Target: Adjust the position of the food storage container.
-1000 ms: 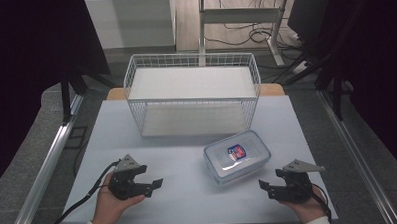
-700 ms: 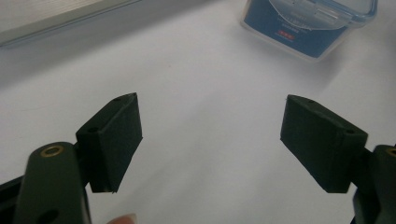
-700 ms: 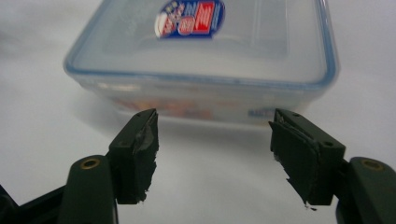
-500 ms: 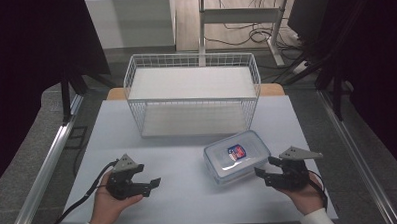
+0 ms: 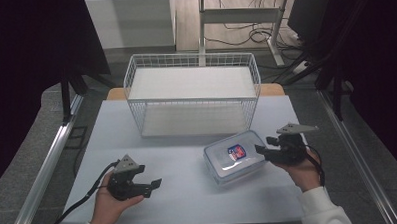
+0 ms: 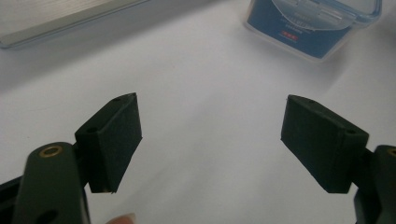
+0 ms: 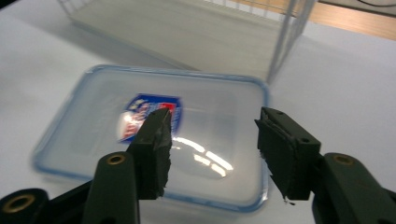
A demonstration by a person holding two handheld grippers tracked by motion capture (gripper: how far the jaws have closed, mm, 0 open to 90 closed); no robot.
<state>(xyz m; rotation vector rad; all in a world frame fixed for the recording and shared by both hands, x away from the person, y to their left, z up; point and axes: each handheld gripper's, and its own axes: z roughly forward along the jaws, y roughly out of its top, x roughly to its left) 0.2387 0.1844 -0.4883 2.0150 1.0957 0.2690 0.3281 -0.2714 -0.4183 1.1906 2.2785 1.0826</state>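
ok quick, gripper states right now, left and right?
Left gripper: open, holding nothing, over bare table.
Right gripper: open, holding nothing, jaws poised above the lid of the clear plastic container.

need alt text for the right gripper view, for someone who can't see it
The right gripper, its two black fingers open, hovers just above a clear plastic food container with a blue-rimmed lid and a blue and red label. The container sits on a white table; the corner of a white wire basket stands behind it.
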